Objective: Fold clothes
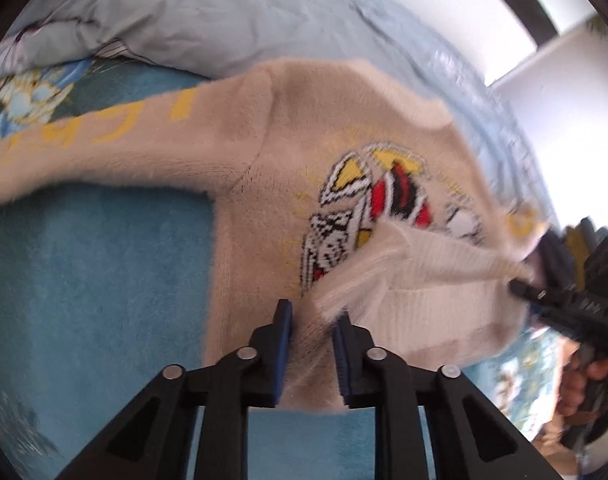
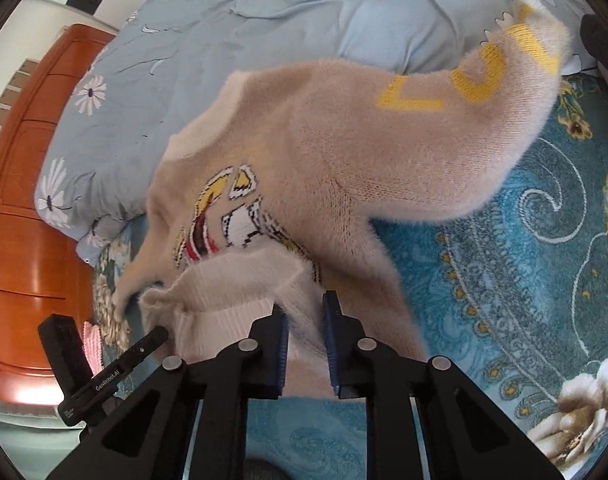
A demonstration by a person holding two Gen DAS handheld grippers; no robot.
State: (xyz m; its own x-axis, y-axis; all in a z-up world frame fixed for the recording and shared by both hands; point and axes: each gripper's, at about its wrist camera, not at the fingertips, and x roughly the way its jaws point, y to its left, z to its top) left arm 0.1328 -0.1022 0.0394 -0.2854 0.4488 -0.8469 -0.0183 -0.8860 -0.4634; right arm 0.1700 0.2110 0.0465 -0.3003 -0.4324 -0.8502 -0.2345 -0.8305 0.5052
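**Both tongs clamped on the sweater's hem**

I hold a fuzzy beige sweater [image 1: 304, 152] by its bottom edge, one corner in each hand. My left tongs [image 1: 312, 320] are pinched on the hem, with the fluffy knit bunched between the blue pads [image 1: 284, 344]. My right tongs [image 2: 304, 312] are pinched on the hem the same way, fabric filling the gap between the two fingers.

The sweater lies front up on a bed covered by a teal patterned bedspread [image 2: 504, 260]. In the left wrist view its body stretches away from my tongs toward 12 o'clock, and the knitted cartoon motif [image 1: 368, 216] in red, yellow, black and white sits at about 1 o'clock. One sleeve with yellow letters [image 1: 104, 136] runs out toward 9 o'clock. The ribbed hem [image 1: 436, 264] is lifted and turned over, showing its paler inner side, and it spans toward 3 o'clock where my other tool [image 1: 564, 292] holds it; the picture is blurred there.

In the right wrist view the second lettered sleeve [image 2: 484, 80] rises toward 1 o'clock. A light blue floral duvet [image 2: 264, 32] lies bunched beyond the collar at 11 o'clock, and a wooden headboard [image 2: 28, 200] stands at 9 o'clock.
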